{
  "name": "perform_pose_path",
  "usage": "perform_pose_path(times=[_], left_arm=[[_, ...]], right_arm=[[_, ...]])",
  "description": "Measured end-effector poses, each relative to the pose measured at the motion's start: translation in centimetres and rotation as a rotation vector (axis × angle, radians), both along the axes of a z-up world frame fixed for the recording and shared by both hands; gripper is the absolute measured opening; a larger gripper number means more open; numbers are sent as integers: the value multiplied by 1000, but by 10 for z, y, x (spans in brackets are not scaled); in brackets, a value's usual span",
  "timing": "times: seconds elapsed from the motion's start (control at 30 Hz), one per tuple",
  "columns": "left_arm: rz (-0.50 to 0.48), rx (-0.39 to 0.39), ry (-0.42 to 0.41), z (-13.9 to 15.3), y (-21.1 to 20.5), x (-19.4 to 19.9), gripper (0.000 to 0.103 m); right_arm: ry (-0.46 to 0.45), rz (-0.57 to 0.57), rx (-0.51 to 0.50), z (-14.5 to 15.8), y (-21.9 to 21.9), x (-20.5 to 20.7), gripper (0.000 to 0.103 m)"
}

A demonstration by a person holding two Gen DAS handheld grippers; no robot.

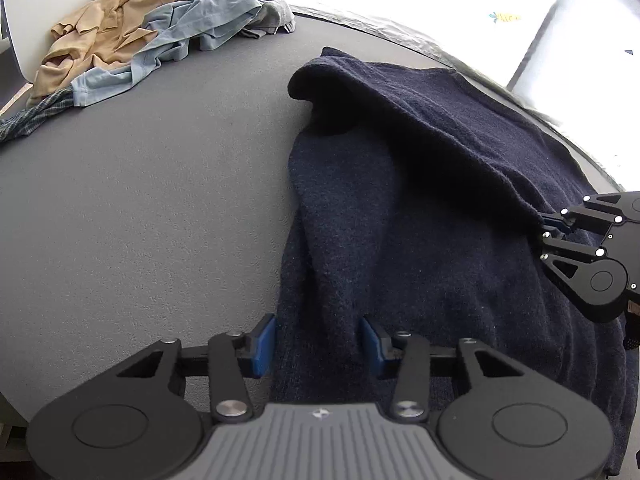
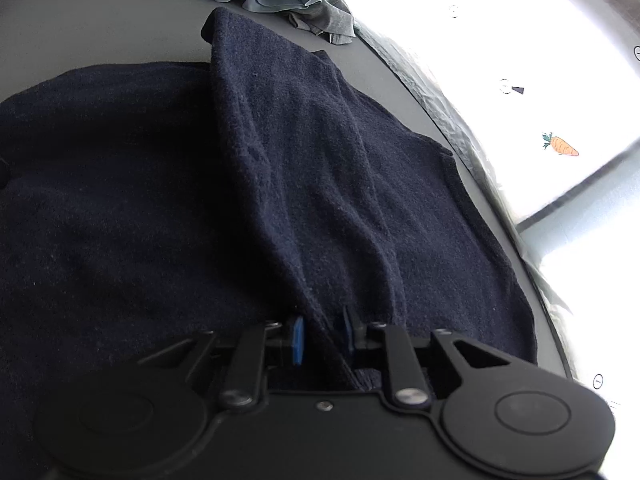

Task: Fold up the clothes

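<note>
L gripper: jaws wide, straddling near hem of navy sweater, no pinch yet. R gripper: narrow, clamped on raised fold edge. Recommend: pinch L first, then carry both evenly w/ edge taut. Sweater lies on grey table, long axis near-to-far, toward clothes pile.

My right gripper lifts a fold of the sweater lying along the tabletop's right edge; my left gripper straddles its near edge; 1 clothes pile sits at the far-left corner.
</note>
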State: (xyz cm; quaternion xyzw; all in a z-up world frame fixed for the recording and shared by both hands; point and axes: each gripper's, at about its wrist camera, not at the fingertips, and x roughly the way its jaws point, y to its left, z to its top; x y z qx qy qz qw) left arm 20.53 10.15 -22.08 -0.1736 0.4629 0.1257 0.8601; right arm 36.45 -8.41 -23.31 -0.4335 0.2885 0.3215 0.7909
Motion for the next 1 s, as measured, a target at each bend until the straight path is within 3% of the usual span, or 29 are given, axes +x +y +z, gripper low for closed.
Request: perform_pose_path(times=[0.03,0.13,0.33,0.5,0.67,0.77,0.83,0.9,1.0], left_arm=[[17,-31,-12,0,1,-2,23],[48,-48,-21,3,-1,-2,16],[19,47,-27,25,-19,2,15],[-74,164,-62,57,-48,8,14],[-297,286,-83,81,-102,10,15],[-497,323,-25,71,-141,10,29],[-582,319,31,55,-161,8,44],[-636,285,82,40,-169,5,46],[-629,224,47,44,-161,-3,54]], right_arm=[[-2,7,-4,-1,1,0,9],[-7,15,14,2,-5,1,8],[-154,2,50,33,-30,12,7],[-312,-120,100,75,-67,41,7],[-434,-349,161,122,-146,77,7],[-478,-527,172,134,-201,92,7],[-434,-648,159,130,-230,100,8],[-296,-770,123,115,-259,112,22],[-145,-840,181,88,-283,93,39]])
